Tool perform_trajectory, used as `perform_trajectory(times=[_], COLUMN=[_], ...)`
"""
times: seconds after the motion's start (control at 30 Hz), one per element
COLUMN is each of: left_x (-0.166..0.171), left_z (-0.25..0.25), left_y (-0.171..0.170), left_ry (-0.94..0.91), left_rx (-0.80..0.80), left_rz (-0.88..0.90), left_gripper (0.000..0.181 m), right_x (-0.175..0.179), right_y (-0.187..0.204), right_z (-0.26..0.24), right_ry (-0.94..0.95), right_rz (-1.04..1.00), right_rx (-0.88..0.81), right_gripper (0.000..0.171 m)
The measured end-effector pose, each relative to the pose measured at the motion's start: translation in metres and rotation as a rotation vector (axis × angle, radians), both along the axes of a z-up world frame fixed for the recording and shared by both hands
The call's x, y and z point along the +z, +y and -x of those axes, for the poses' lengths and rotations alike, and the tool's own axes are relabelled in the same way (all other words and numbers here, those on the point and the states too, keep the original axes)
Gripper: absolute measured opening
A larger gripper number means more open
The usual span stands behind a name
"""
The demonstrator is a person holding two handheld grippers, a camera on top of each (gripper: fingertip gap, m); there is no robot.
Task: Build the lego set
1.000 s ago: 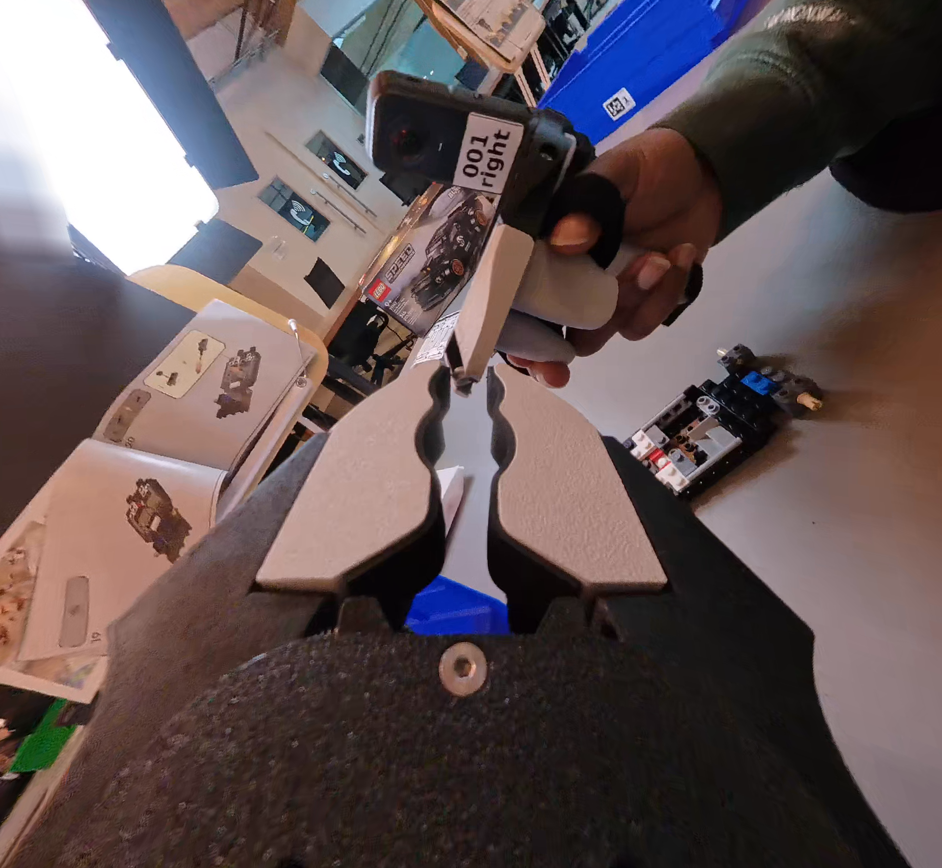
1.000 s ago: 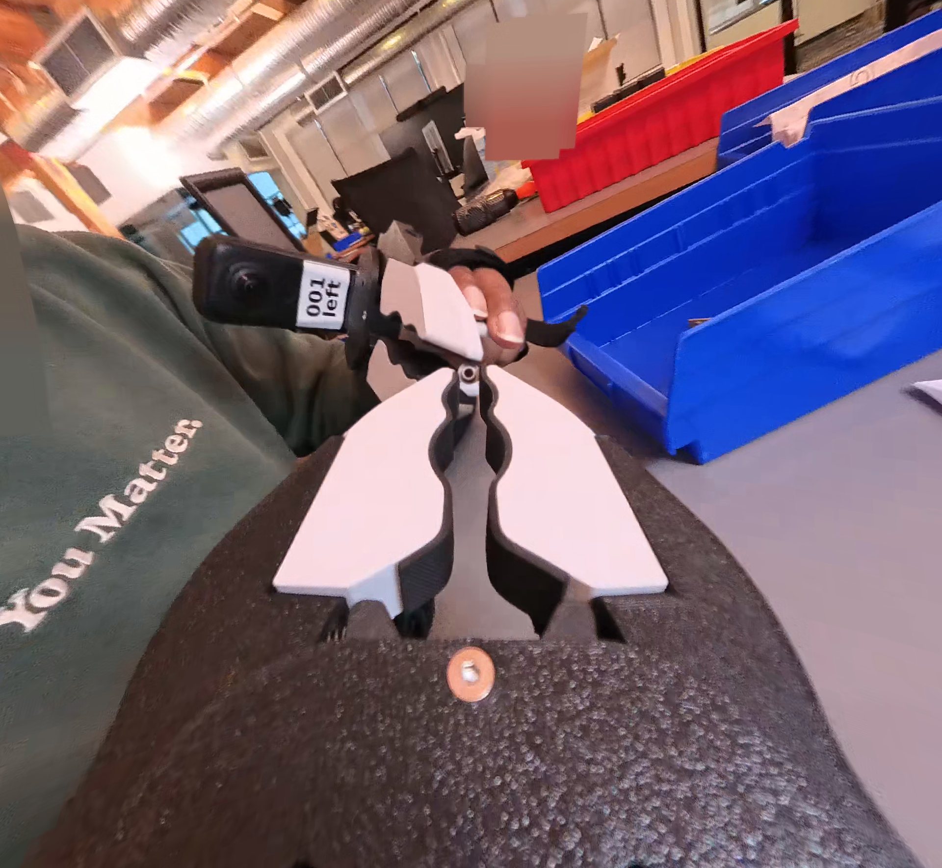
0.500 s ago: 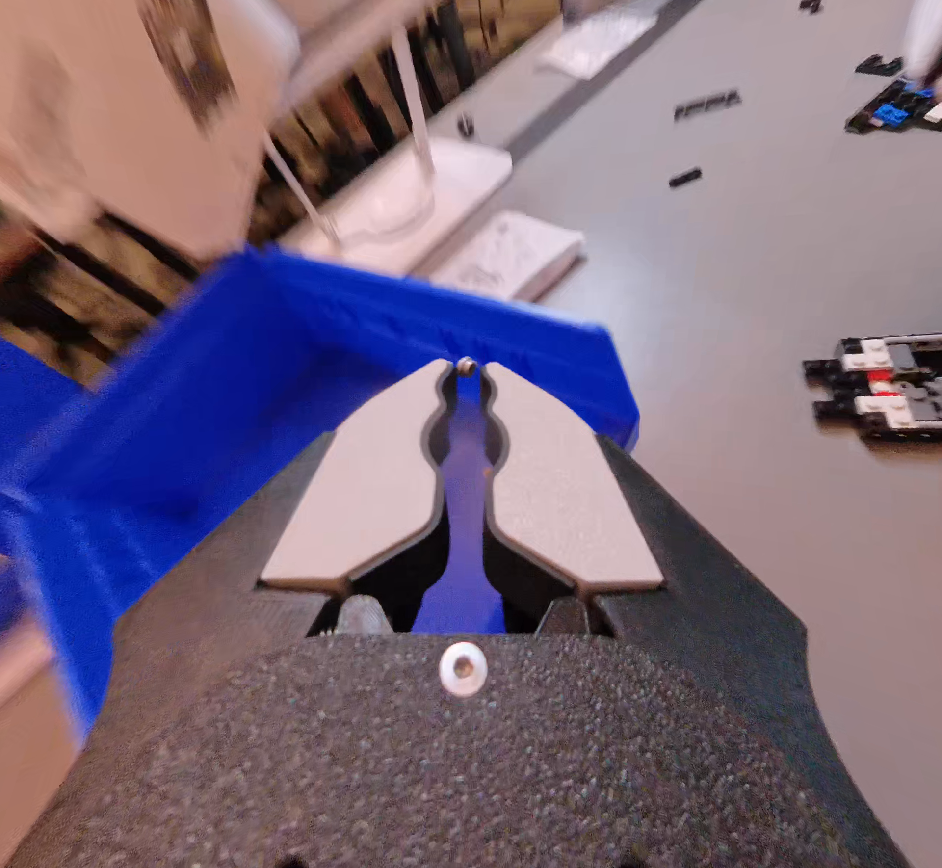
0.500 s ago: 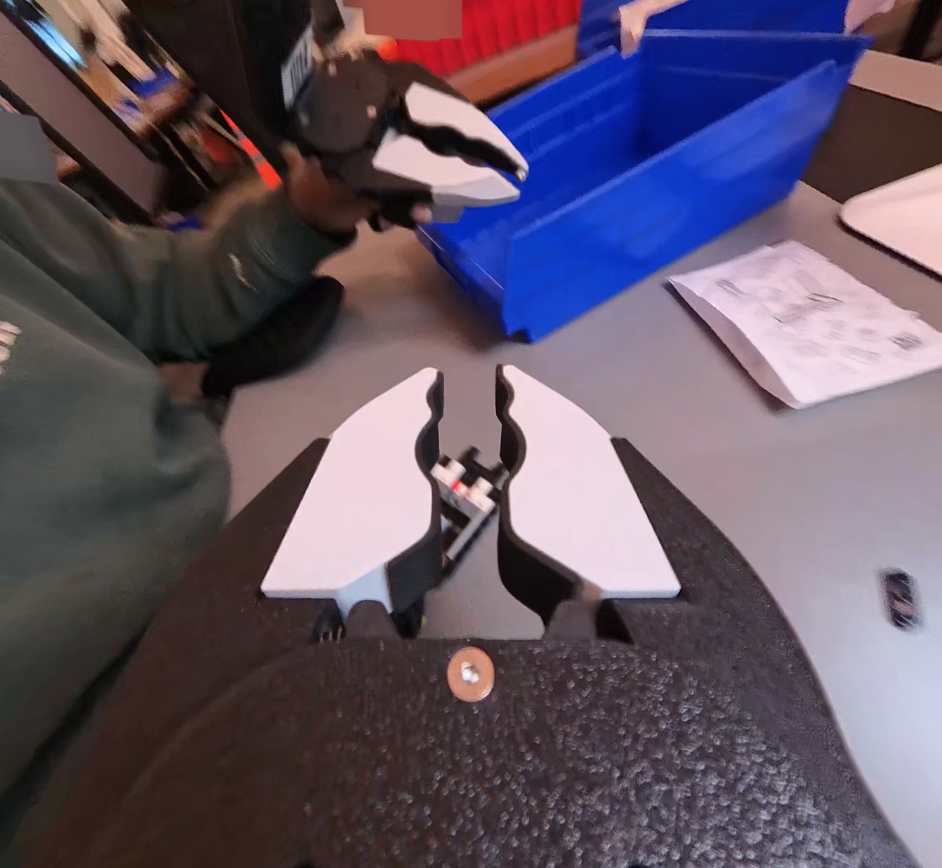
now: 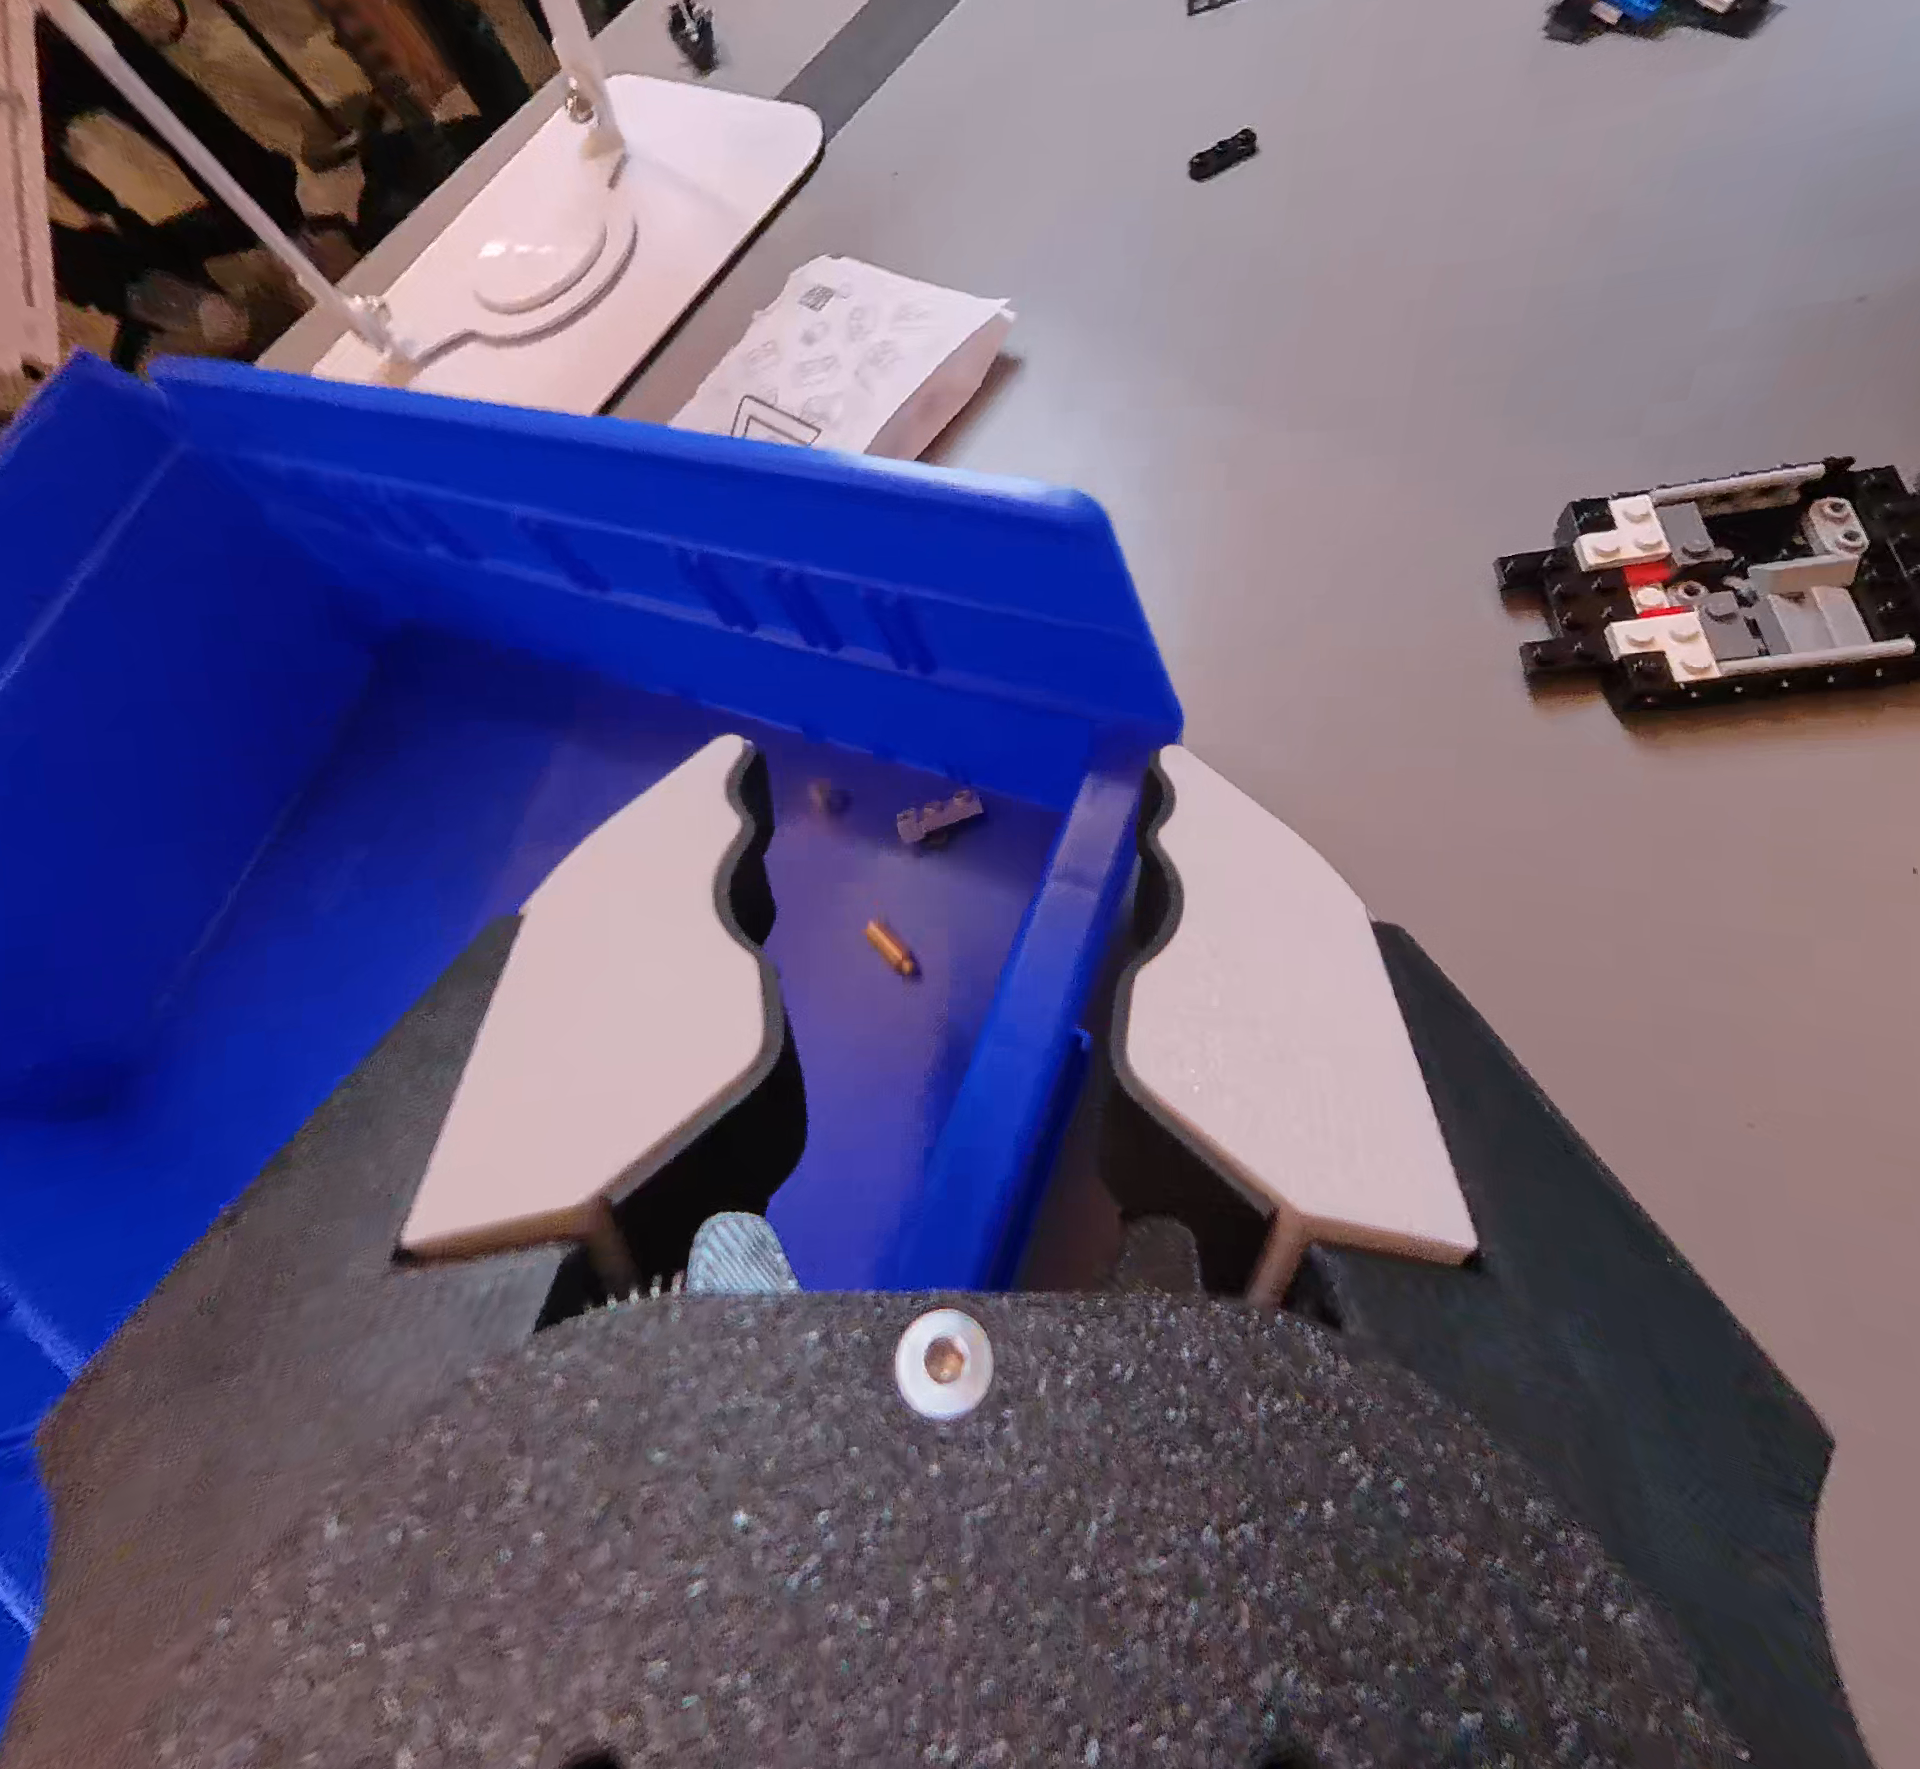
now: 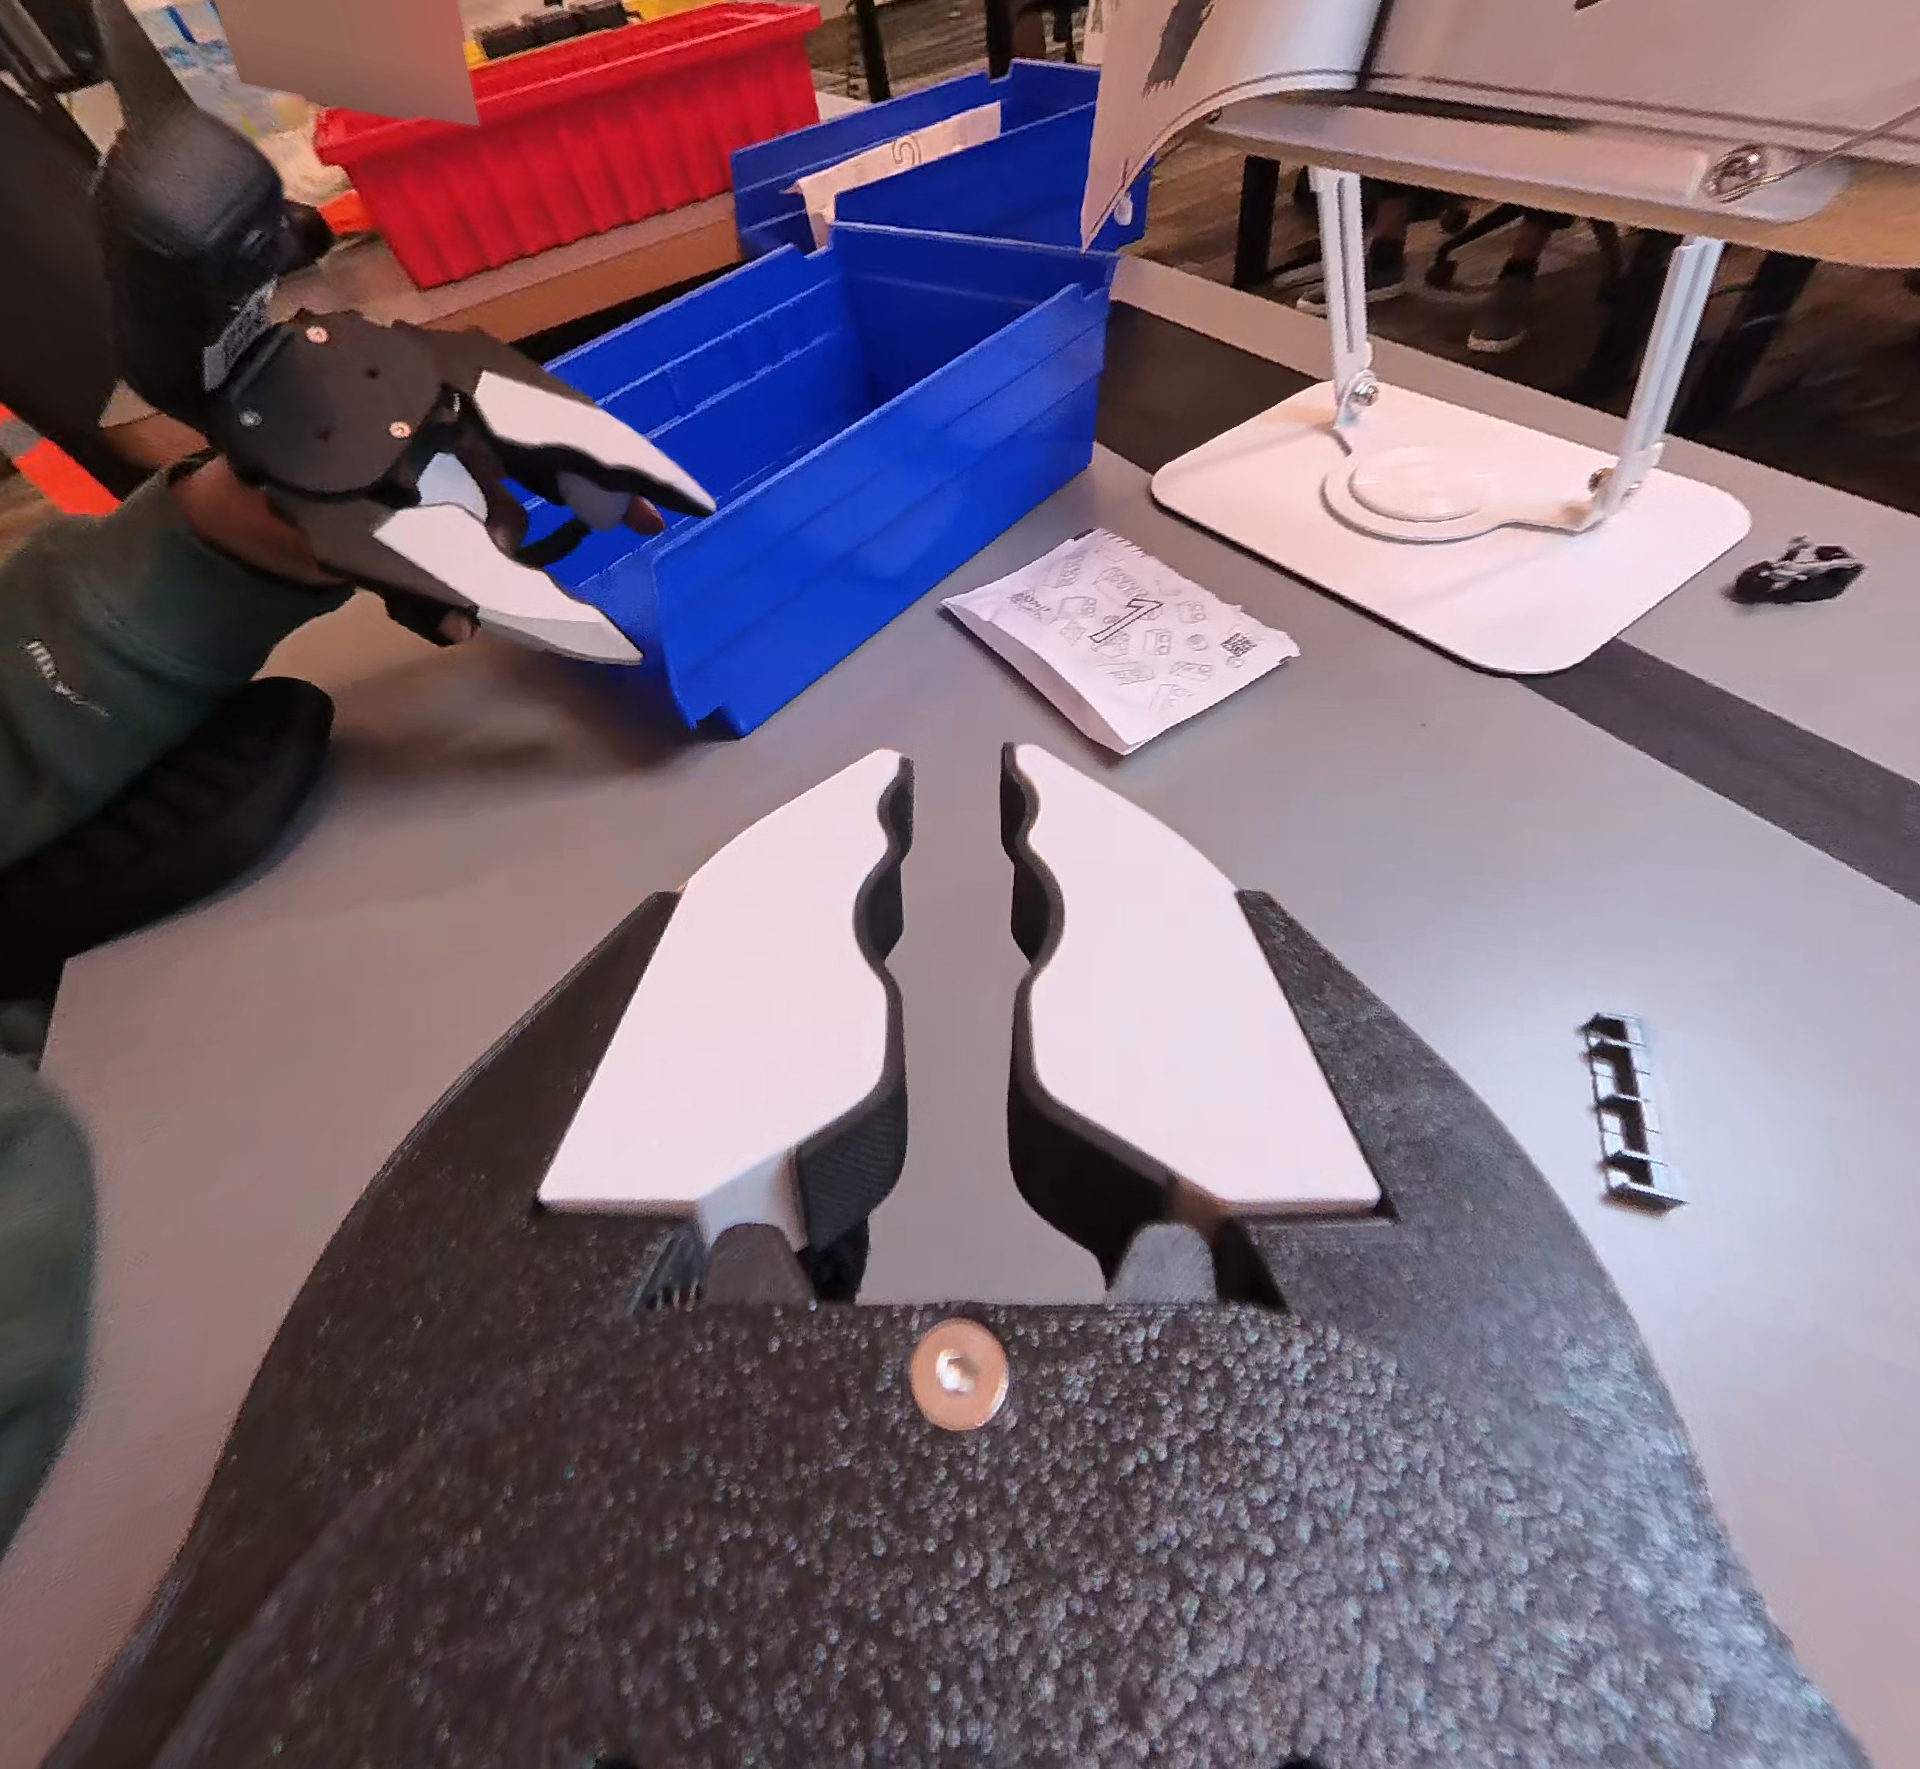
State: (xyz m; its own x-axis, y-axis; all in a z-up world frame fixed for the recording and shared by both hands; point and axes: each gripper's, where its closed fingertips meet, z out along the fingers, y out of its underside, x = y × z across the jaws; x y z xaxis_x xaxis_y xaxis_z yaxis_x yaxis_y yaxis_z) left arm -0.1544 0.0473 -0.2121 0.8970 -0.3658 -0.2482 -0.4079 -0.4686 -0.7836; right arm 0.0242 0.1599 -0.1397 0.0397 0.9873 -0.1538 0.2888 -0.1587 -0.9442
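While the grey tabletop (image 6: 1455,836) carries most of the clutter, the blue bin (image 5: 623,566) sits near its edge beside a white stand base (image 6: 1455,524). The left tongs (image 5: 940,763) are spread wide, straddling the bin's side wall: one finger inside, one outside. The right tongs (image 6: 956,758) hover slightly parted over bare tabletop, holding nothing. A grey brick (image 5: 938,820) and brass pin (image 5: 891,948) lie on the bin floor. Risk, my judgement: the wall blocks a closing stroke, nudging the bin.
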Motion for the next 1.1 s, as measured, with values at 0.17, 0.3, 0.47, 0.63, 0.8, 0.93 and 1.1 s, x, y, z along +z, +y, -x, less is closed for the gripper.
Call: perform_trajectory(times=[0.17, 0.3, 0.47, 0.63, 0.8, 0.93, 1.1], left_x=[0.004, 0.035, 0.043, 0.028, 0.009, -0.007, -0.016], left_z=[-0.012, -0.039, -0.066, -0.081, -0.098, -0.105, -0.110], left_y=[0.000, -0.003, -0.008, -0.009, -0.014, -0.015, -0.018], left_ry=[0.036, 0.066, -0.013, -0.002, 0.014, 0.051, 0.060], left_rx=[-0.060, -0.169, -0.243, -0.307, -0.398, -0.430, -0.462], left_rz=[-0.048, -0.257, -0.298, -0.278, -0.231, -0.185, -0.155], left_gripper=[0.055, 0.003, 0.000, 0.000, 0.000, 0.000, 0.000], right_x=[0.002, 0.013, 0.010, -0.015, -0.065, -0.107, -0.129], right_y=[0.004, 0.024, 0.029, 0.006, -0.047, -0.106, -0.137], right_z=[-0.007, -0.029, -0.048, -0.056, -0.058, -0.050, -0.036], right_ry=[-0.041, -0.074, -0.088, -0.208, -0.388, -0.506, -0.595], right_rz=[-0.061, -0.151, -0.184, -0.257, -0.217, -0.071, -0.068], right_rx=[-0.028, -0.157, -0.228, -0.178, -0.047, 0.067, 0.105], right_gripper=[0.016, 0.016, 0.000, 0.000, 0.013, 0.040, 0.066])
